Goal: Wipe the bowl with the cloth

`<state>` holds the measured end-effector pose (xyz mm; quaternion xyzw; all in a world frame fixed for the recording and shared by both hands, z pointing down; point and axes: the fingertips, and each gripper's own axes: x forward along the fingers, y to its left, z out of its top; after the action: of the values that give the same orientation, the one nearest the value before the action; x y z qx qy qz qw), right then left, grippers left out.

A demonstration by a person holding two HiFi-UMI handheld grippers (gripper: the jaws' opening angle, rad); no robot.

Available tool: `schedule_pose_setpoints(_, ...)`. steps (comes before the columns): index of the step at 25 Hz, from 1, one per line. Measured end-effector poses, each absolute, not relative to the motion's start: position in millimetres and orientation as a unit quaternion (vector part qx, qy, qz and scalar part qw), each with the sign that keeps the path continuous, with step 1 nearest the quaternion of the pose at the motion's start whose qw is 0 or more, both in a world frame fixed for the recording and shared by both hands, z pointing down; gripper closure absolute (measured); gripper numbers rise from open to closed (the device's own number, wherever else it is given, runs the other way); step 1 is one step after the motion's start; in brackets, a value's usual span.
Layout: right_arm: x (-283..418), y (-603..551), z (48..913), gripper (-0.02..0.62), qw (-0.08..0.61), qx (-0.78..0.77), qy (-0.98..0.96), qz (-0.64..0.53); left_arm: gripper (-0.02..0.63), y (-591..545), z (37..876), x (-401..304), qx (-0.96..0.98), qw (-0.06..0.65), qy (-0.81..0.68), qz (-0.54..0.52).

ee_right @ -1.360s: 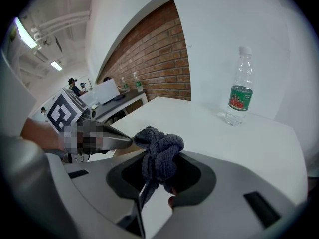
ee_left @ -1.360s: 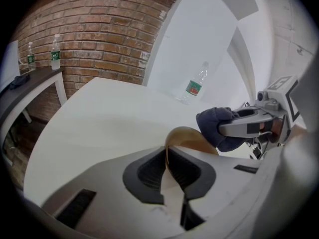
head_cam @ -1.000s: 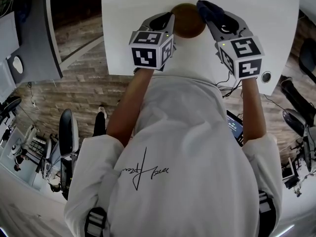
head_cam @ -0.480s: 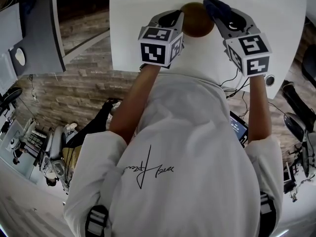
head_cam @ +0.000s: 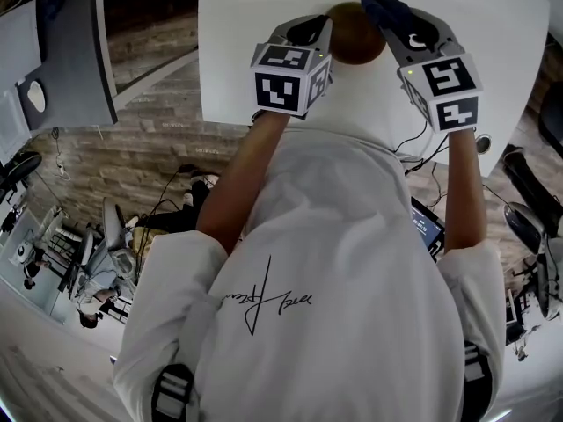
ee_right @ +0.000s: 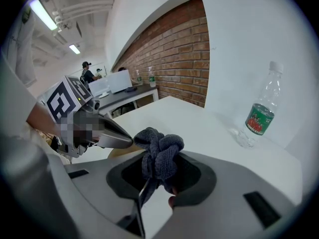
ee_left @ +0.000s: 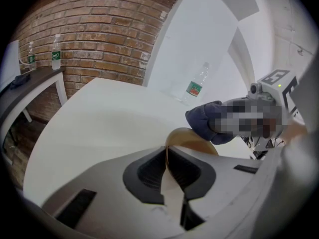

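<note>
A brown bowl is held over the white table, between the two grippers. My left gripper is shut on the bowl's thin rim, which runs edge-on between its jaws. My right gripper is shut on a bunched dark blue cloth, and the cloth sticks out past the jaws. In the left gripper view the cloth presses against the bowl's upper edge. The bowl's inside is mostly hidden.
A clear plastic water bottle with a green label lies on the table near the white wall; the same bottle shows in the left gripper view. A brick wall and a grey side desk stand beyond the table. Floor cables lie below.
Both grippers, the bowl and the cloth have shifted slightly right and up in the head view. Grips on bowl and cloth are unchanged.
</note>
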<state>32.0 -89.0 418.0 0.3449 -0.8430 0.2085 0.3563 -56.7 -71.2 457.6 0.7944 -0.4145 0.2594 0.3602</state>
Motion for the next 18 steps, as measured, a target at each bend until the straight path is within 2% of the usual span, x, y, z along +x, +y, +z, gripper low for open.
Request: schedule_pose_setpoints(18,16,-96,418,0.491,0.376,0.329,-0.847,0.18,0.601,-74,458,-59,0.795,0.361,-0.414,0.259)
